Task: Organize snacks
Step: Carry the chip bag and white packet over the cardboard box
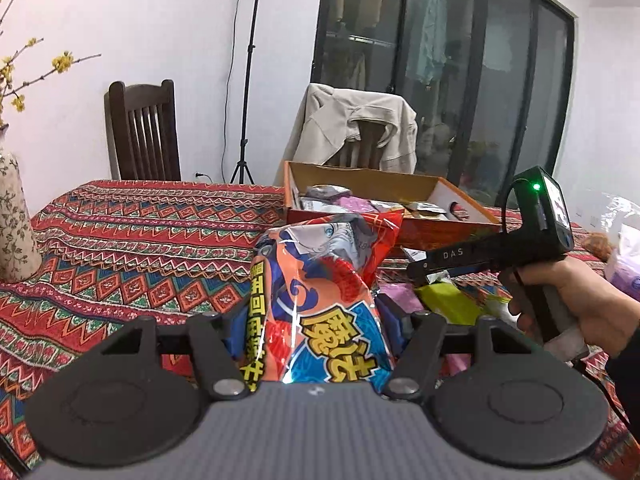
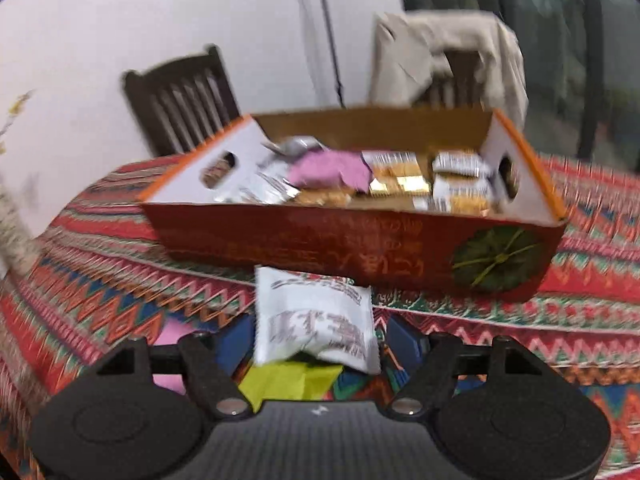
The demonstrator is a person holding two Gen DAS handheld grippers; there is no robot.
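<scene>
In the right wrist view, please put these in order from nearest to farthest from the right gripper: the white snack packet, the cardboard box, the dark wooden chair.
1. White snack packet, between the fingers.
2. Cardboard box, just beyond, on the table.
3. Dark wooden chair, behind the table, upper left.

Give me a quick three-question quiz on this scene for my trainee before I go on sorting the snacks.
1. True or false: the left gripper grips an orange-and-blue snack bag.
2. What hangs behind the cardboard box? A) beige jacket B) striped towel C) black backpack
3. What colour is the packet between the right gripper fingers?

Key: 1 true; 2 A; 3 white.
</scene>
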